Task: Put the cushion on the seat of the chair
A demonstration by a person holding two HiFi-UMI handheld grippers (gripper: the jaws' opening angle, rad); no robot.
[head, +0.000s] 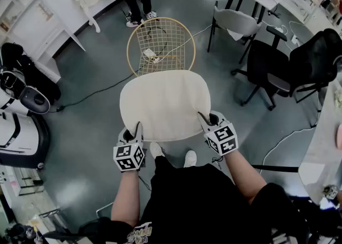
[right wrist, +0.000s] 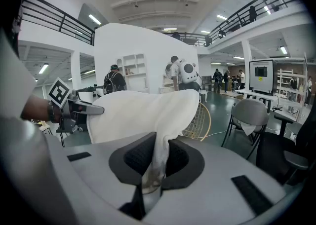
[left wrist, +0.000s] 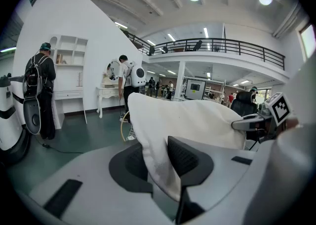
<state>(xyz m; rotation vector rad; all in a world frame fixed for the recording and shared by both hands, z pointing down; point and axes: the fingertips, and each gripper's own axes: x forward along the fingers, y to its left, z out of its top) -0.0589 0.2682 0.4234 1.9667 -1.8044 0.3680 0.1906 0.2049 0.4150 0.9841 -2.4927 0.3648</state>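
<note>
Beyond the fingertips, fwd & lower, the wire chair is seen. The cushion is held flat short of it, near edge clamped by left gripper & right gripper at opp. corners; long axis runs L–R, w/ both equally near.

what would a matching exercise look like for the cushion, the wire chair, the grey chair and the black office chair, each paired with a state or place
Things:
1 cushion
2 wire chair
3 grey chair
4 black office chair

States:
a bare gold mesh, just beyond the cushion
b cream, pinched at its near edge in the jaws of the left gripper and right gripper
c dark seat with an armrest
d white cloth hanging off its seat

Pairs: 1-b, 2-a, 3-d, 4-c
</note>
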